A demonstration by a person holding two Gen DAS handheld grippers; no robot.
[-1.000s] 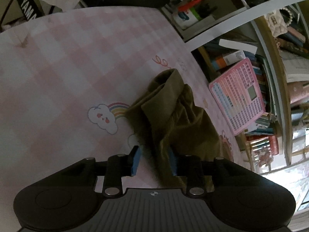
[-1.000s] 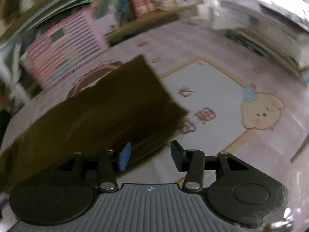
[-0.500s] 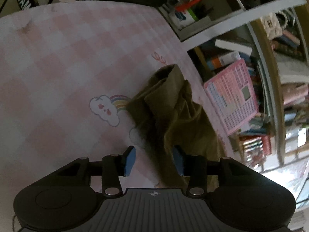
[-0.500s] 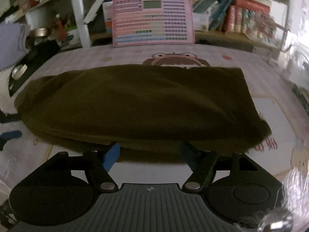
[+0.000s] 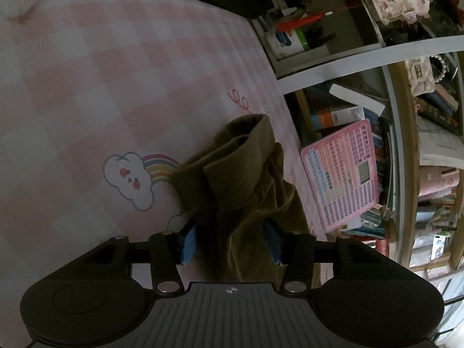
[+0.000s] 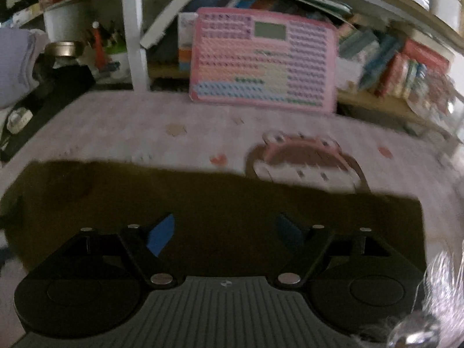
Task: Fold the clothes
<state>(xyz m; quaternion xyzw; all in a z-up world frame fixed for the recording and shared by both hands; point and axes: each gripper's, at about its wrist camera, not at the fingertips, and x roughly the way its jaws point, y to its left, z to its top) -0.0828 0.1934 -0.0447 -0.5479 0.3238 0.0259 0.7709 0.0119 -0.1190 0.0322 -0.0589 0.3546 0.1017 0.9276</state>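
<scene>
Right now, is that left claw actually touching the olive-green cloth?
Cannot tell. In the left wrist view the olive garment bunches between the open left gripper; its blue pads flank the fabric, but no contact or gap shows plainly.

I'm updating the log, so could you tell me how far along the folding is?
Partly done, it seems. The olive garment already lies doubled into a long band on the pink mat. In hand: the left gripper has its jaws open around a bunched, rumpled end; the right gripper hangs open over the flat part. Left: smoothing that end and the final fold.
</scene>
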